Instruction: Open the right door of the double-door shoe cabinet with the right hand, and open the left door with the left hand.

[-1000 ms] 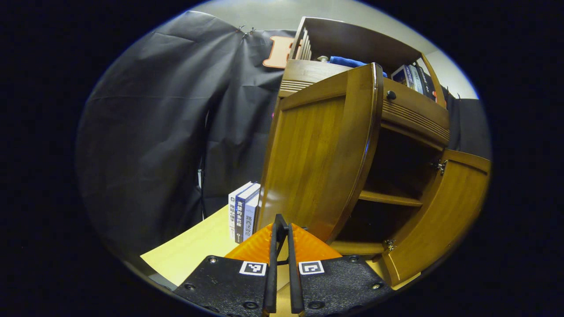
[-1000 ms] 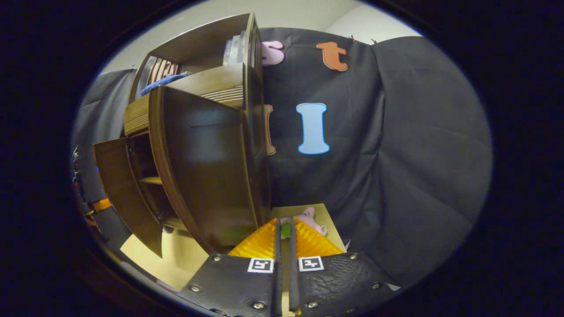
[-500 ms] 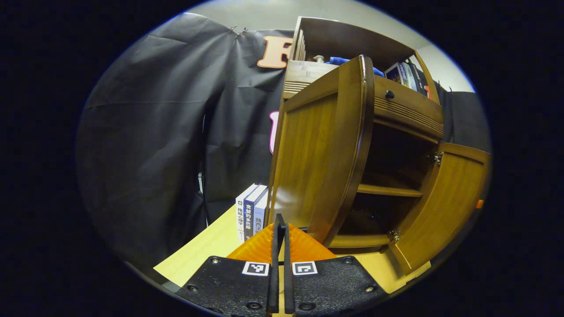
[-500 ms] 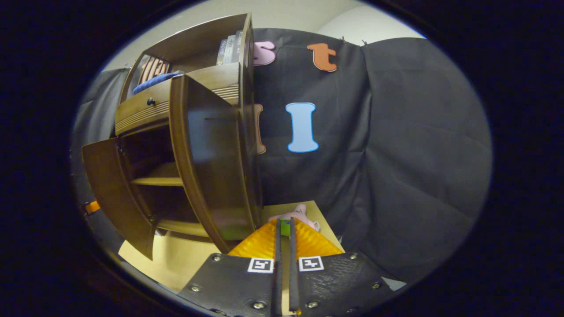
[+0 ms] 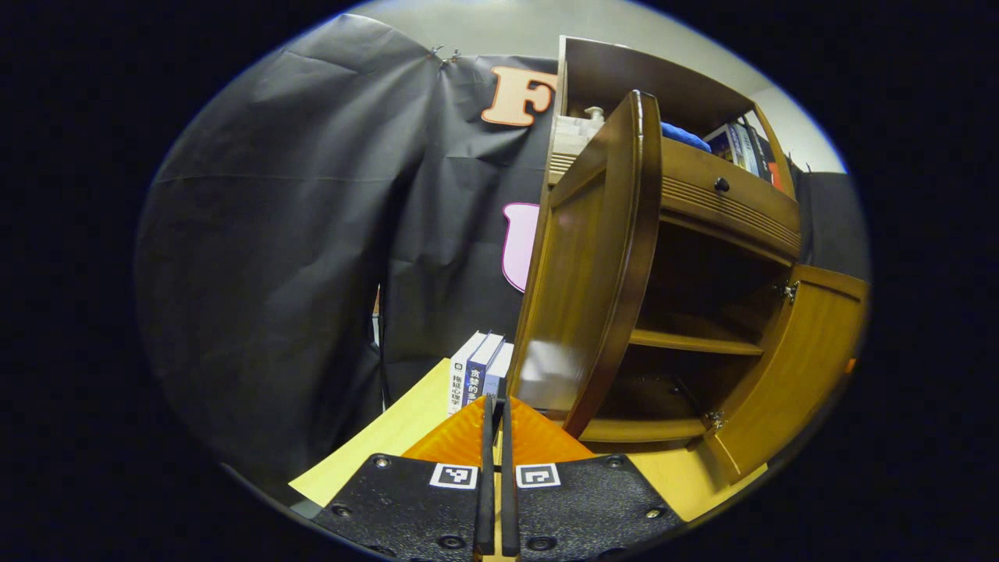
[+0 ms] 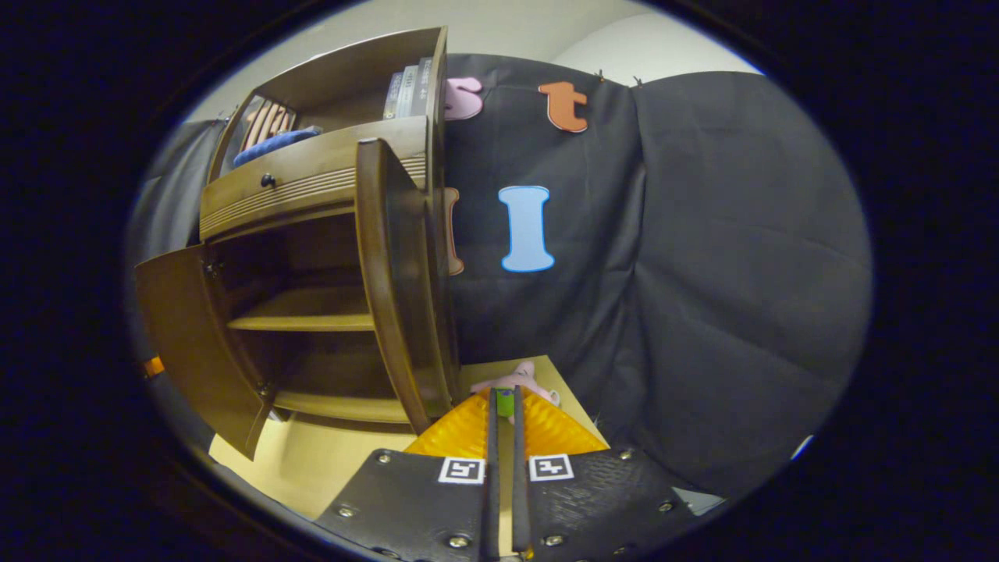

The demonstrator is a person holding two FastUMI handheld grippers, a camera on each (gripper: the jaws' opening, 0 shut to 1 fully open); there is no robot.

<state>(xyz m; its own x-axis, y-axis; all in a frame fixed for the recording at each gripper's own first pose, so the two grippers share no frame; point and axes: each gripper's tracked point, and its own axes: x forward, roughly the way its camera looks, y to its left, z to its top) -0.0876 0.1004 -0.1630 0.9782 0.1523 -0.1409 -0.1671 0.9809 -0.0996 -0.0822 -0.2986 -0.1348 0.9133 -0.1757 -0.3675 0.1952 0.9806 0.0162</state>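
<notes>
The shoe cabinet stood on the desk with its left door and right door both swung wide open. 3 books stood beside it. The left gripper and right gripper each had jaws nearly closed, holding nothing.
</notes>
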